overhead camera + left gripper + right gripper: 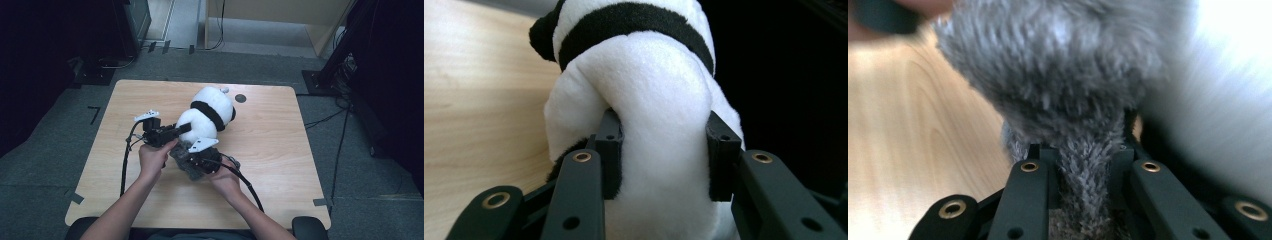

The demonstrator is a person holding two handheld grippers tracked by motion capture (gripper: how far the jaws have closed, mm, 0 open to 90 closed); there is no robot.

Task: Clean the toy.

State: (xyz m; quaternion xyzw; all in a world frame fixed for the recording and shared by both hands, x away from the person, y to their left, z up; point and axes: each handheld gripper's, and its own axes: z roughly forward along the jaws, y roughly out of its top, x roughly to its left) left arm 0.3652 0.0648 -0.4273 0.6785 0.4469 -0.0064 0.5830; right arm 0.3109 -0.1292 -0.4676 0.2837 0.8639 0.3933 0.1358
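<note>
1. Right gripper (192, 161), nearest: jaws pinched on grey fuzzy cloth (1068, 90), near table (280, 165) edge.
2. Left gripper (182, 128): jaws clamp plush panda (207, 116).
3. Panda lies mid-table, long axis diagonal, far end up-right.

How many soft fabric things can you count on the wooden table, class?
2. The white-and-black plush panda toy lies mid-table, squeezed by the left tongs. A grey fuzzy knitted cloth piece sits beside it nearer the person, pinched in the right tongs. Hands may hide more.
</note>
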